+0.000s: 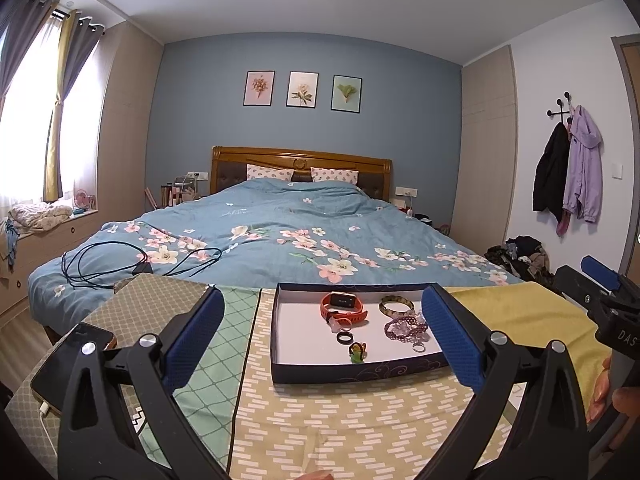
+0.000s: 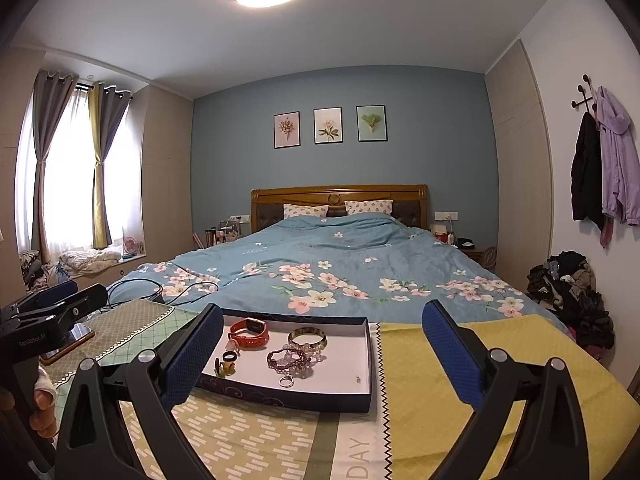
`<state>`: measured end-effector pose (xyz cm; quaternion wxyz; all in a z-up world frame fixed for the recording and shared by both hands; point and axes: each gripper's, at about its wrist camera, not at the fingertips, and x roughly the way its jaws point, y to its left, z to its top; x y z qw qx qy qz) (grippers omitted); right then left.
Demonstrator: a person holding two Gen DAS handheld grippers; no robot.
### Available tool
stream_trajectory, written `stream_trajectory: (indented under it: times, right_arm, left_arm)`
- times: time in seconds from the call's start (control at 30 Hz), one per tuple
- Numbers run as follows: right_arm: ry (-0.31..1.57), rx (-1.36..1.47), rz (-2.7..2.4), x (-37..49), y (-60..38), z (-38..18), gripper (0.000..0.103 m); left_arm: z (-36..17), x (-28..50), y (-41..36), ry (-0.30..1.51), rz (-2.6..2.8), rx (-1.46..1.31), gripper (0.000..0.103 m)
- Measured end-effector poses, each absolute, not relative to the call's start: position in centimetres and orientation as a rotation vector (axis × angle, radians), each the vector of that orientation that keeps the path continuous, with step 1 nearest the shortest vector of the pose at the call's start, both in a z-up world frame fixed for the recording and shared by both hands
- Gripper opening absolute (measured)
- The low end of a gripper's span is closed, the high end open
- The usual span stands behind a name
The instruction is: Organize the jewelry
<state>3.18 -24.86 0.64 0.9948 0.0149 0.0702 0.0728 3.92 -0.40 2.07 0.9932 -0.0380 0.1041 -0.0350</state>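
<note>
Tray: a shallow dark-blue cardboard tray with white floor [image 2: 362,394] sits on the cloth-covered bench [image 1: 360,420] at the foot of the bed; all the jewelry lies inside it.
Watch: the orange rubber-strapped smartwatch [image 1: 343,305] looks light and springy; pinch across the strap.
Bangle: the green-gold rigid bangle [image 2: 307,337] is probably hard and slick; grip its rim.
Beads: the purple beaded bracelet pile [image 2: 289,358] looks limp and tangle-prone; lift one strand.
Rings: the small black ring [image 1: 343,337] is tiny and may slip.
Left claw [image 1: 320,334]: spread wide, holding nothing, short of the tray.
Right claw [image 2: 322,354]: equally wide apart, empty, touching nothing.
</note>
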Motion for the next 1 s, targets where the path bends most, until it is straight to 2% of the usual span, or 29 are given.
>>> stream_trajectory:
  times: [1.0]
  right_arm:
    - [0.175,0.045,0.145,3.1,-24.9,0.1,0.096]
  left_arm:
    - [2.5,2.7,-0.5,0.194,-0.061,-0.073,0.097]
